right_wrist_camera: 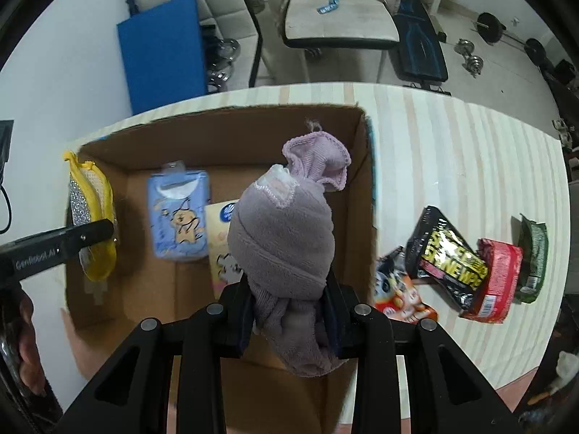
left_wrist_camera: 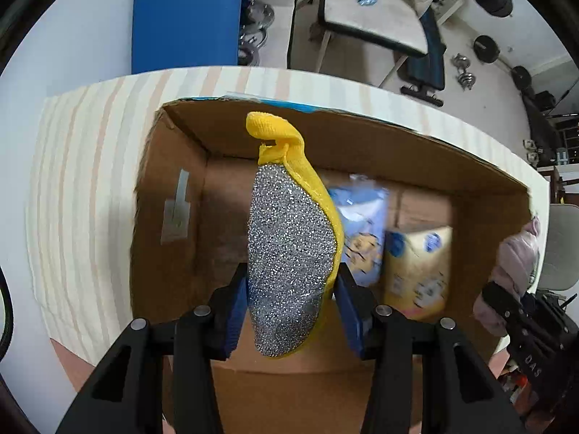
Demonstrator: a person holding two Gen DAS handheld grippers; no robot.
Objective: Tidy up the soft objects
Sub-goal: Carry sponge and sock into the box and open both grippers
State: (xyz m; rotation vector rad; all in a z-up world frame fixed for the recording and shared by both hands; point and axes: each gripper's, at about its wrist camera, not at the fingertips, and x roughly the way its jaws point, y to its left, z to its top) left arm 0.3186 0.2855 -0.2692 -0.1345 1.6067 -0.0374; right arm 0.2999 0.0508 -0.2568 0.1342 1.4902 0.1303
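My left gripper (left_wrist_camera: 293, 311) is shut on a yellow scrubber with a silver glittery face (left_wrist_camera: 289, 253), held above the open cardboard box (left_wrist_camera: 173, 181). The scrubber also shows at the left of the right wrist view (right_wrist_camera: 92, 217). My right gripper (right_wrist_camera: 289, 314) is shut on a rolled lilac sock bundle (right_wrist_camera: 286, 246), held over the box's (right_wrist_camera: 362, 199) right side. The bundle shows at the right edge of the left wrist view (left_wrist_camera: 514, 264). A blue tissue pack (right_wrist_camera: 177, 217) and a yellow tissue pack (right_wrist_camera: 222, 246) lie on the box floor.
The box stands on a striped tablecloth (right_wrist_camera: 452, 152). Several snack packets (right_wrist_camera: 456, 264) lie on the cloth right of the box. Beyond the table stand a blue mat (right_wrist_camera: 163, 61), a chair (right_wrist_camera: 336, 18) and gym weights (right_wrist_camera: 470, 58).
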